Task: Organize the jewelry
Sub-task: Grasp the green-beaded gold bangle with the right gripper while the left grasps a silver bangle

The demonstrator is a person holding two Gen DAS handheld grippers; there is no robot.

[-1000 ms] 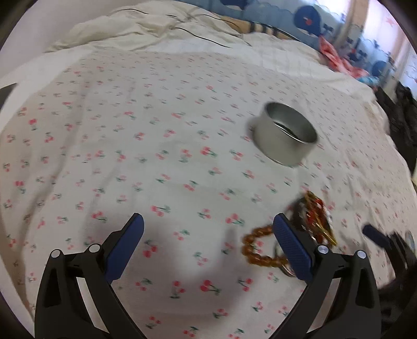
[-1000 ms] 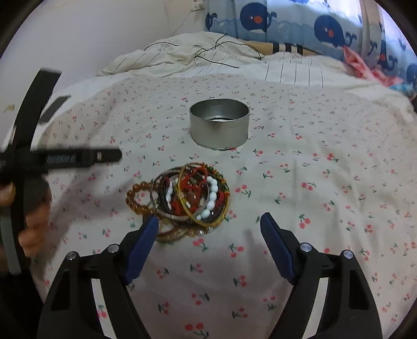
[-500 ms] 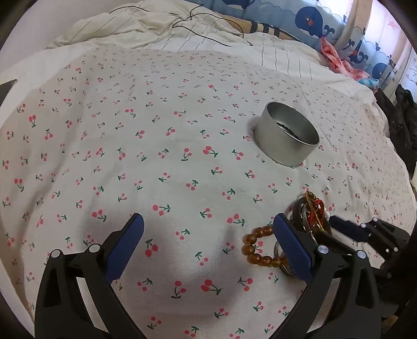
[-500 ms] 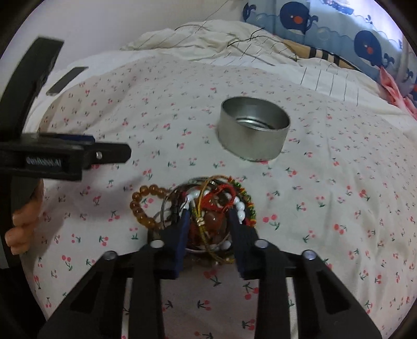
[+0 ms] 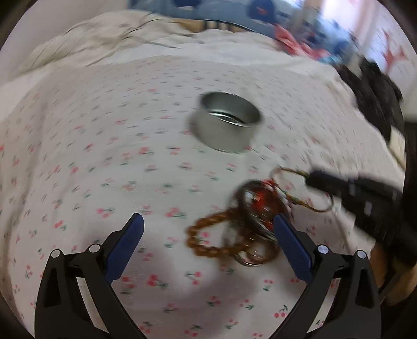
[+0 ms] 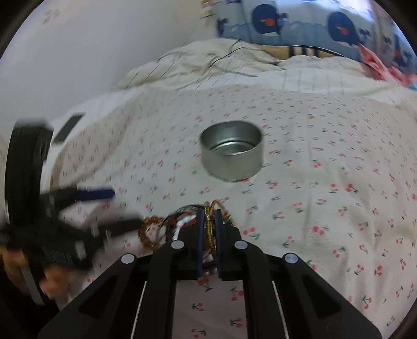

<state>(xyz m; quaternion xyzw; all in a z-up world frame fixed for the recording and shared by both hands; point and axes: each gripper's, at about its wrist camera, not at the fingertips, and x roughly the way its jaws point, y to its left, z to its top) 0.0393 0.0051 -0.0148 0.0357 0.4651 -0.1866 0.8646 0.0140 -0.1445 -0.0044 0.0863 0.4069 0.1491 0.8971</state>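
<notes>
A pile of bracelets [image 5: 250, 208] lies on the cherry-print bedsheet, with an amber bead bracelet [image 5: 208, 234] at its left side. My right gripper [image 6: 208, 216] is shut on a thin gold beaded bracelet [image 6: 209, 229] from the pile; in the left wrist view that bracelet [image 5: 299, 200] is pulled out to the right by the right gripper [image 5: 315, 177]. My left gripper [image 5: 206, 229] is open and empty, hovering over the pile's left side. A round silver tin [image 5: 229, 122] stands open beyond the pile; it also shows in the right wrist view [image 6: 232, 153].
The bedsheet [image 6: 325, 182] covers a bed with a rumpled cream duvet [image 6: 208, 67] and whale-print pillows [image 6: 299, 23] at the head. A dark bag [image 5: 372, 91] lies at the right edge. A dark flat object [image 6: 67, 127] lies at the bed's left edge.
My right gripper closed on the gold bracelet and started lifting it out of the pile. My left gripper swung right towards the pile and stayed open.
</notes>
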